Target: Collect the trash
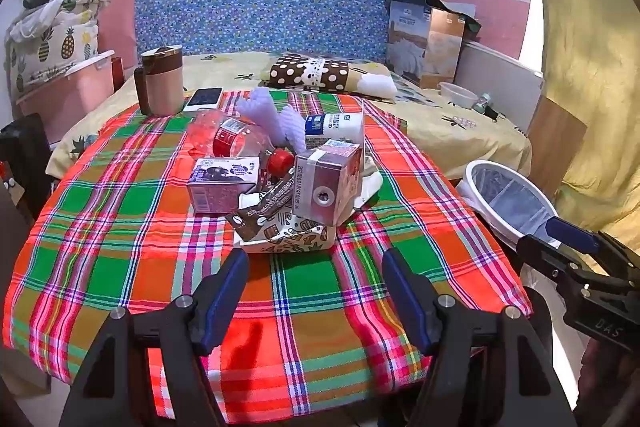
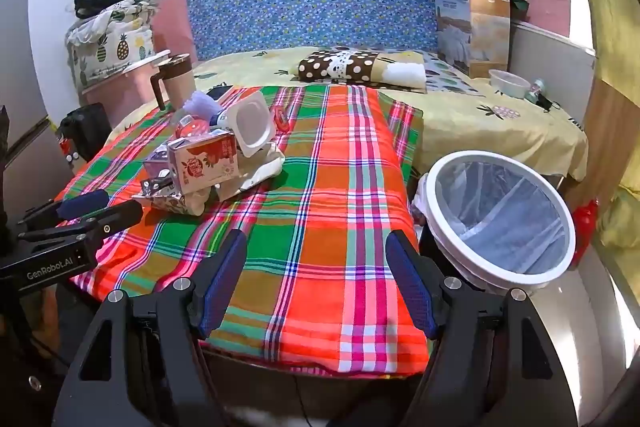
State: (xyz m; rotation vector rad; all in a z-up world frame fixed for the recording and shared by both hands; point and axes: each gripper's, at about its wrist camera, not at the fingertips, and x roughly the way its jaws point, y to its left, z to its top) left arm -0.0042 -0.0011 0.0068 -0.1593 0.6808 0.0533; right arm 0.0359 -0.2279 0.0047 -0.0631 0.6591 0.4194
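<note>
Hovering level, both grippers (image 1: 314, 267) (image 2: 318, 251) gape before trash pile (image 1: 280, 179).

A table covered by a plaid cloth (image 1: 120, 247) is seen ahead of both grippers, with the bed (image 2: 500, 123) behind it. On the cloth, a pile of trash is found just beyond the left gripper: a purple carton (image 1: 222, 185), a red-capped plastic bottle (image 1: 236, 141), a pink carton (image 1: 326, 183) and a paper tray (image 1: 292, 241). Farther off, a lidded tumbler (image 1: 162, 81) and a phone (image 1: 204, 99) are set.

The left gripper (image 2: 82, 205) body bears "GenRobot.AI". The right gripper (image 1: 560, 231) body bears "DAS". Print on the milk cartons (image 1: 326, 183) is not legible.
</note>
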